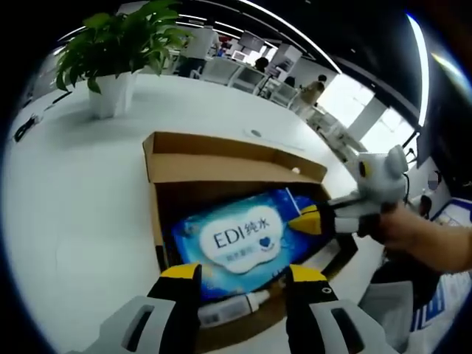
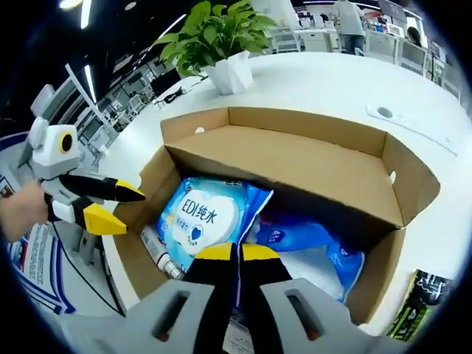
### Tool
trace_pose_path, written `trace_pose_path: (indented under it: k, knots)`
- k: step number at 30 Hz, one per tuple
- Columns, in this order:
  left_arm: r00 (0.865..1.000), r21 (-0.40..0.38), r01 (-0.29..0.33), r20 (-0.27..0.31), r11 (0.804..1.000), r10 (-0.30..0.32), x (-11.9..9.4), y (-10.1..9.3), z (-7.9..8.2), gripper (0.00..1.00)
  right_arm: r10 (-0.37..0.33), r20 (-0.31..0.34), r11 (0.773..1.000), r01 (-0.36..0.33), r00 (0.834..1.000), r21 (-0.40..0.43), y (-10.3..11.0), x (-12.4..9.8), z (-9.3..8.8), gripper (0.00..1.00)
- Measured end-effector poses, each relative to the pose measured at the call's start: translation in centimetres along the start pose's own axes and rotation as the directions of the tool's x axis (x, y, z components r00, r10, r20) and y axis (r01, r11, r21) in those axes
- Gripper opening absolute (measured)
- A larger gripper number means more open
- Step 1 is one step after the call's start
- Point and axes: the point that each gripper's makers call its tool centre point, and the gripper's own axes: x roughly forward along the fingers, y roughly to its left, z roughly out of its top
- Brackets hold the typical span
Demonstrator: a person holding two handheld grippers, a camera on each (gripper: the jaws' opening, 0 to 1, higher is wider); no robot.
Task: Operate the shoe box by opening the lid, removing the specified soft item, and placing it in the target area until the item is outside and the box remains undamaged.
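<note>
1. The blue wet-wipe pack (image 2: 210, 221) lies inside the open shoe box (image 2: 295, 158) on the white table (image 1: 74, 214).
2. The right gripper (image 2: 237, 253) has its fingers pinched together on the pack's edge.
3. The left gripper (image 1: 243, 274) hovers just over the pack, fingers spread apart, gripping nothing.

We're in an open-plan office: beyond the fingertips a long white table (image 1: 74, 192) runs away carrying a potted plant (image 2: 221, 40), and past it sit rows of desks and chairs (image 1: 243, 74) with people (image 2: 346, 15) at them, under ceiling strip lights (image 1: 295, 33) and bright windows (image 1: 369, 110).
</note>
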Motion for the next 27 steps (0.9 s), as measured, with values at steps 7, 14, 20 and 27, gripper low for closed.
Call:
trace_pose_path:
  k: [7, 14, 20, 27]
  knots:
    - [1.000, 0.007, -0.003, -0.017, 1.000, 0.003, 0.8, -0.1, -0.1, 0.46, -0.022, 0.026, 1.000, 0.022, 0.999, 0.003, -0.4, -1.3, -0.2, 0.00]
    - [0.999, 0.001, -0.021, -0.039, 1.000, 0.021, 2.2, 0.6, -0.6, 0.45, -0.044, 0.047, 0.999, 0.043, 0.998, 0.018, -1.9, -2.3, -0.3, 0.00]
    - [0.998, 0.007, -0.048, -0.048, 0.999, 0.049, 3.1, 1.5, -0.6, 0.41, -0.043, 0.052, 0.999, 0.042, 0.998, 0.028, -2.0, -2.5, -0.4, 0.00]
    - [0.998, 0.038, -0.049, -0.034, 0.998, 0.051, 3.6, 1.6, 0.1, 0.39, -0.044, 0.051, 0.999, 0.043, 0.998, 0.027, -1.9, -2.5, -0.6, 0.00]
